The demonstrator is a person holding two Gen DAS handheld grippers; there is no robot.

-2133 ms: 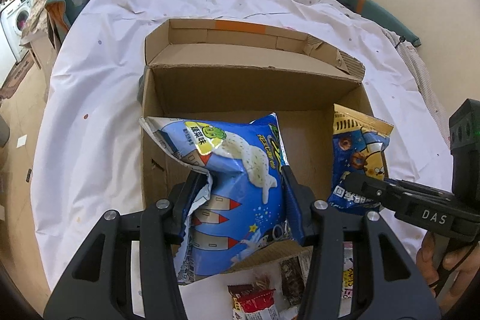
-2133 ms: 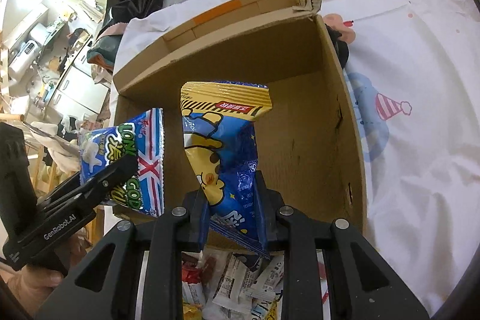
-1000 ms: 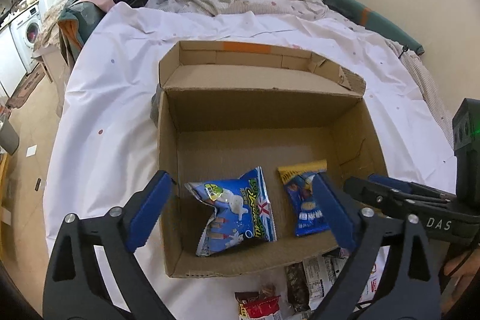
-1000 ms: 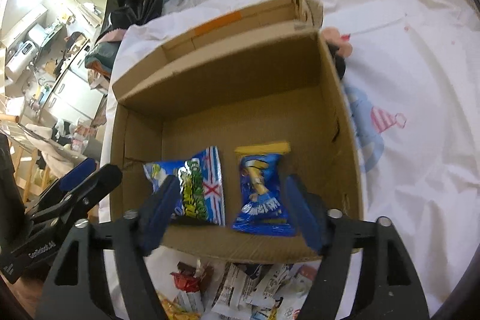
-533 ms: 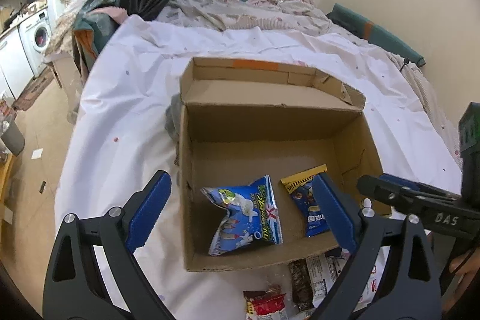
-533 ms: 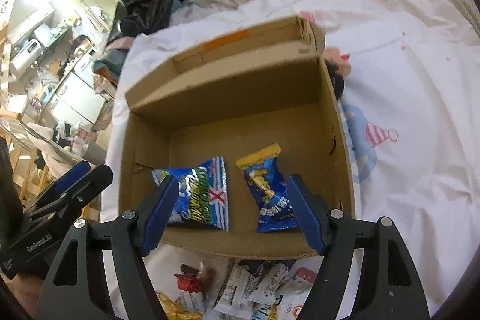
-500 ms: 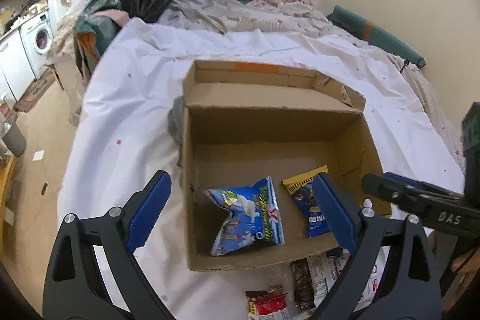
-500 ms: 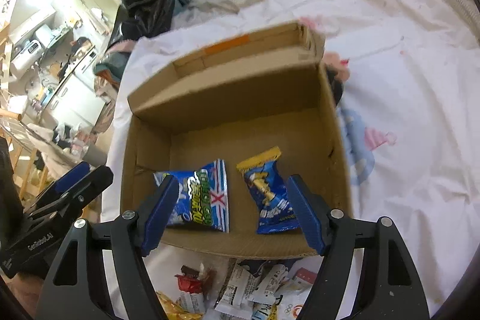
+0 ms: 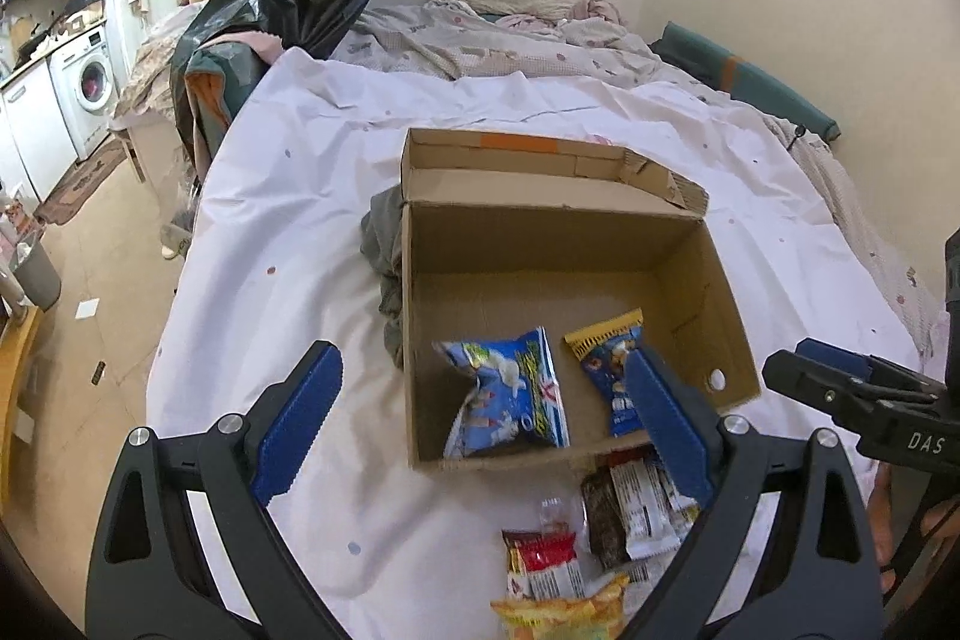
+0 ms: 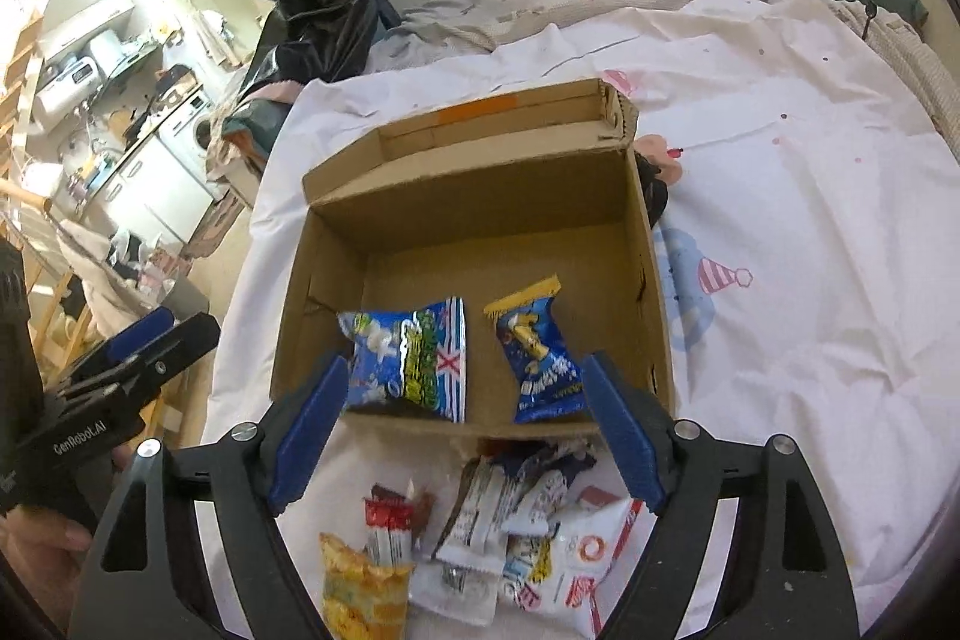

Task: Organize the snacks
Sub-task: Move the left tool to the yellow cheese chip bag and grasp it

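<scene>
- Hovering over the cardboard box [image 9: 726, 316], your left gripper [image 9: 480, 415] has its jaws spread wide, nothing between them.
- Your right gripper [image 10: 465, 430] is opening, empty too.
- Both blue snack bags [image 10: 414, 361] [image 10: 543, 355] lie flat inside the box; the loose snack pile [image 10: 492, 532] sits on the sheet just beside its near wall.

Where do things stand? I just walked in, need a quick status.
Left tool open, empty. Right tool opening, nothing between its fingers. Two blue bags lie in the box; snack pile waits in front. Nothing in the way.
</scene>
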